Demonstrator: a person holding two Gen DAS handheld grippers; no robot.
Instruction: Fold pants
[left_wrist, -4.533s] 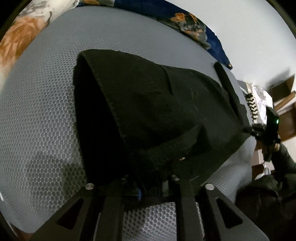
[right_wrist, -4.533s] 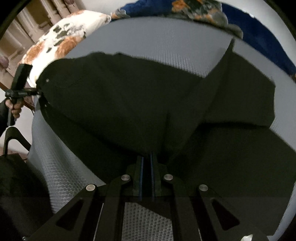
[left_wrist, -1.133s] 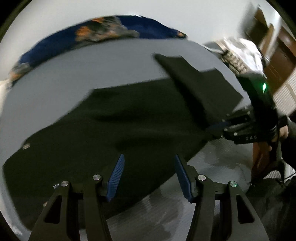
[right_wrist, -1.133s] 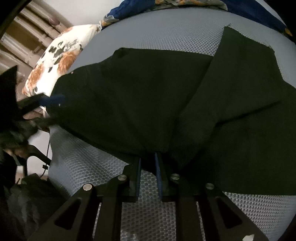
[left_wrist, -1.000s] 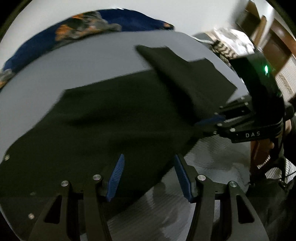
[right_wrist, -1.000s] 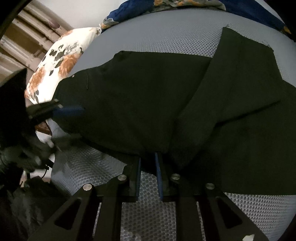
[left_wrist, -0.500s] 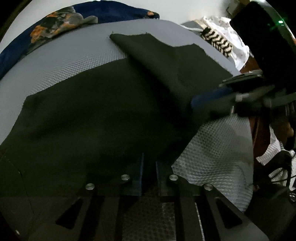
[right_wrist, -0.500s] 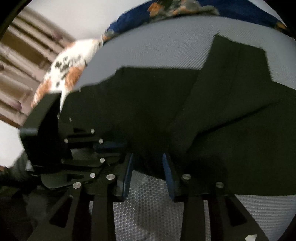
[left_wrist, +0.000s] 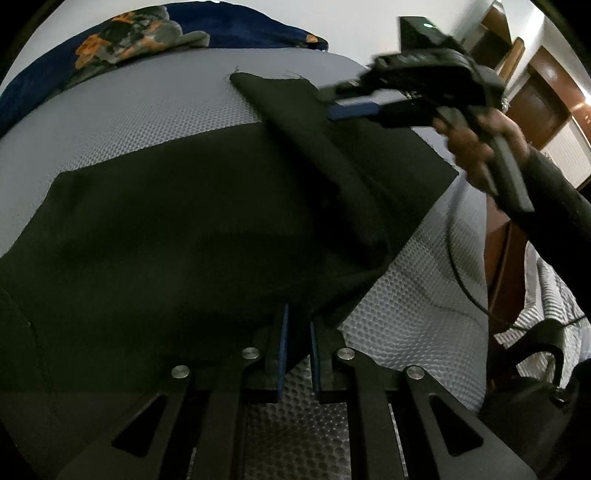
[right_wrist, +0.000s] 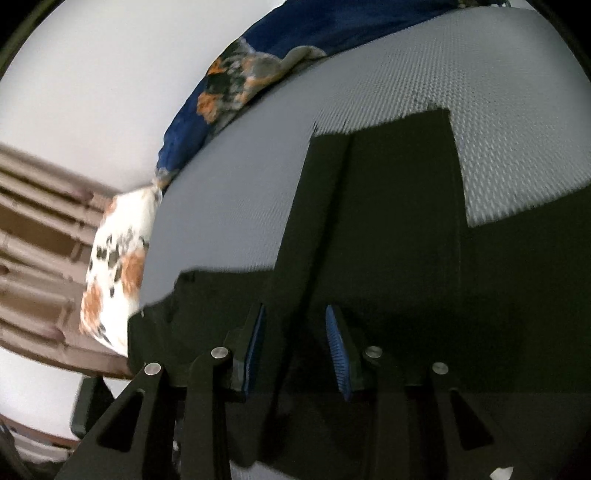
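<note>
Black pants lie spread on a grey mesh bed cover, one leg folded over toward the far right. My left gripper is shut on the near edge of the pants. My right gripper shows in the left wrist view, raised over the far folded leg, held in a hand. In the right wrist view my right gripper is open and empty above the pants, its blue pads apart.
A blue floral blanket lies along the far edge of the bed by the white wall. A white and orange floral pillow sits at the left. Wooden furniture and a cable are at the right.
My left gripper closed on the near pants edge. My right gripper let go of the pants, opened, and lifted away toward the far folded leg.
</note>
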